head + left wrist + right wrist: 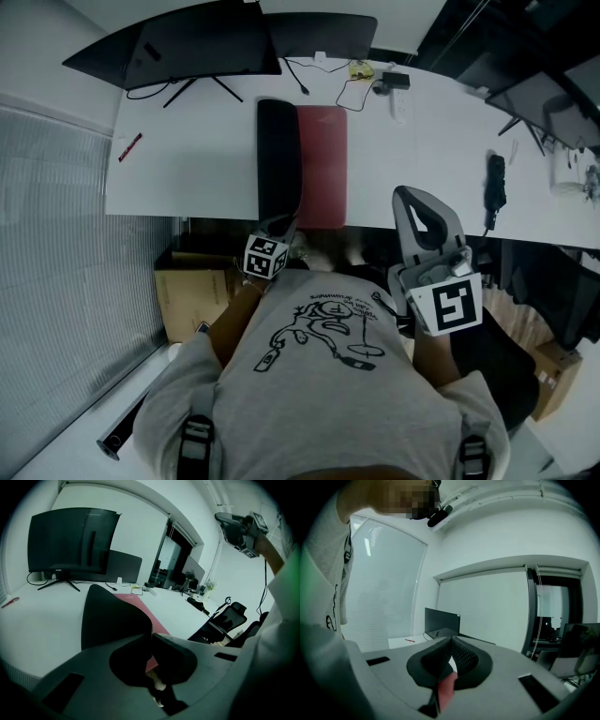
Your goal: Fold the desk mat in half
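Nearest the lens, a grey printed T-shirt (319,375), filling the lower head view. Just beyond it, at the front edge of the white counter (187,178), the left gripper (284,228), jaws clenched on the near end of the desk mat (323,169). Seen along those jaws, a black flap of the mat rising steeply from the pinch, with the red face lying flat to its right. Lengthwise on the middle of the counter, then: left strip turned up and black, right part flat and red, near end reaching the front edge. Off to the right, lifted clear of the counter, the right gripper (412,202), jaws pressed together on nothing.

Probably midway through the fold, with the raised half not yet laid over the flat one. To do it well:

- Carry the pinched end across to the right in a low arc, so as not to drag the whole mat sideways.
- Watch the far end near the monitor (202,47). Gripped at one end only, so likely to lag and twist.
- Bring the right gripper down to pin the red half, or to guide the far end.
- Match long edge to long edge and corner to corner before unclenching, then press along the crease.
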A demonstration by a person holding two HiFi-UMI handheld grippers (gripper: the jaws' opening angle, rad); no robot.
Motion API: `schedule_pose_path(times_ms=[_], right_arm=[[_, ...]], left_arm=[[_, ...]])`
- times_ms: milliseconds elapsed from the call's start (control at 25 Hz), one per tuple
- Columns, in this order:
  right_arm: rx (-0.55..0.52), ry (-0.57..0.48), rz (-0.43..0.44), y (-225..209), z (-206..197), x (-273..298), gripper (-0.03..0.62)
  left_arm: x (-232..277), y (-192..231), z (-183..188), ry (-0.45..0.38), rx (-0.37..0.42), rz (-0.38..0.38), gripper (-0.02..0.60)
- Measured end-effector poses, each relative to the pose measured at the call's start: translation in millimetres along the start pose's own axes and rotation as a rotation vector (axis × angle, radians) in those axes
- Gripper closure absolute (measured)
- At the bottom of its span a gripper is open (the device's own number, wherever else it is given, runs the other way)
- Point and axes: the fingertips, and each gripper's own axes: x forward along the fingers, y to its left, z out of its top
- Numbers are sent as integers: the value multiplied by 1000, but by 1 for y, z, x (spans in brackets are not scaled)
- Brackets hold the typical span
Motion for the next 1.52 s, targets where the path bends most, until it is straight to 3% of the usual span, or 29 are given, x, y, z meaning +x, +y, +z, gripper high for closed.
schedule_pose_path(times_ms=[1520], right_arm=[[39, -8, -64, -38, -11, -50, 588]], left_arm=[[34, -50, 15, 52, 89, -62, 549]])
